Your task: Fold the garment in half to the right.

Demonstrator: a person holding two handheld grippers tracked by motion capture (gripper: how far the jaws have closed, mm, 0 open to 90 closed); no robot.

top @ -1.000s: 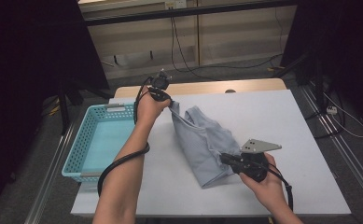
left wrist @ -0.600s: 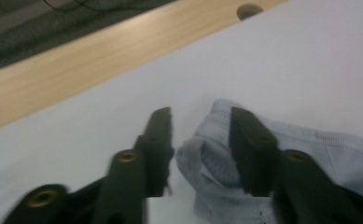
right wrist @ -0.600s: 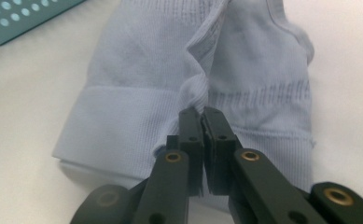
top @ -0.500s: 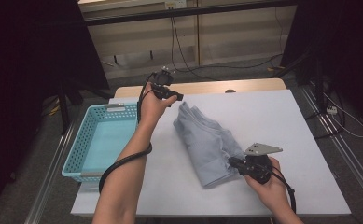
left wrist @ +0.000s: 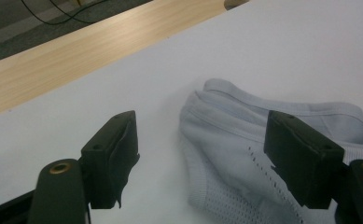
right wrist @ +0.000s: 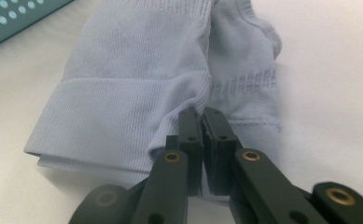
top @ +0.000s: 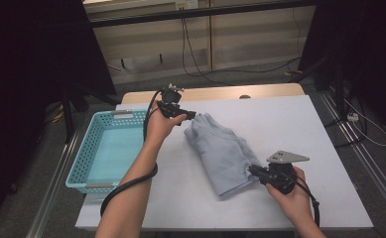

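garment [top: 224, 153] edge pinched in right tool [top: 253, 171], apart from left tool [top: 189, 115]

Even overhead light on table [top: 289, 129], dark surrounds, soft shadows, close-ups prob slightly blurred

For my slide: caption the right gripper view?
Right claw shut on the folded pale blue garment lying on the white table.

Place: looking like a lab recording station.
Table [top: 289, 124]: standing white-topped and bare on a wooden desk.
Surround: dark curtains hanging at both sides.
Floor: loose cables [top: 200, 59] trailing across it, metal rails [top: 352, 153] running alongside.
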